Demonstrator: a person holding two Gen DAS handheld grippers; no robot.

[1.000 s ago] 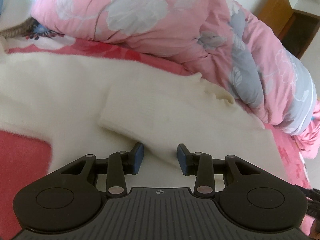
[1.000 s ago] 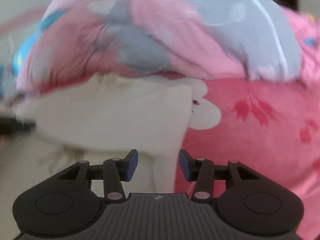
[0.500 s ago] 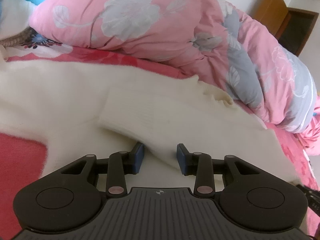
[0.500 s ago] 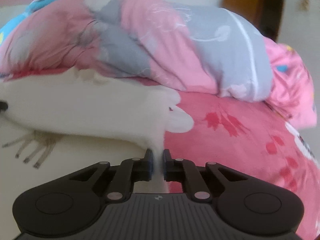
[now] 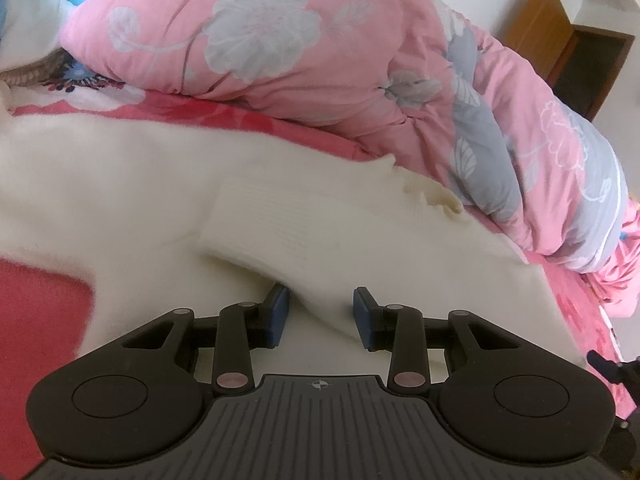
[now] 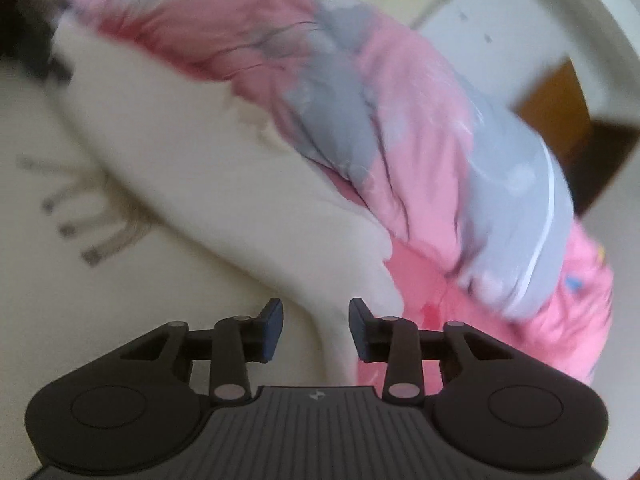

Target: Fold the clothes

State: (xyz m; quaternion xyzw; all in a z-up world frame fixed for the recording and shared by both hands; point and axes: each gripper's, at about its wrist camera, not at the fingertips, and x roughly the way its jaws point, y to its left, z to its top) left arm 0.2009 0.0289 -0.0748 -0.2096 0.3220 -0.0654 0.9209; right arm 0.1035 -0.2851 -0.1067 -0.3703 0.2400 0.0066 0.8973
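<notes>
1. My left gripper, jaws wide, straddles the ribbed cuff of the fluffy cream sweater lying flat on the pink bedsheet.
2. My right gripper, jaws wide, straddles a soft sweater fold.
3. Puffy floral quilt behind.

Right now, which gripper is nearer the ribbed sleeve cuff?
Left. The left gripper straddles the sleeve just below the ribbed cuff; the right gripper straddles another edge of the white sweater.

pink floral quilt | red bedsheet | wooden door
</notes>
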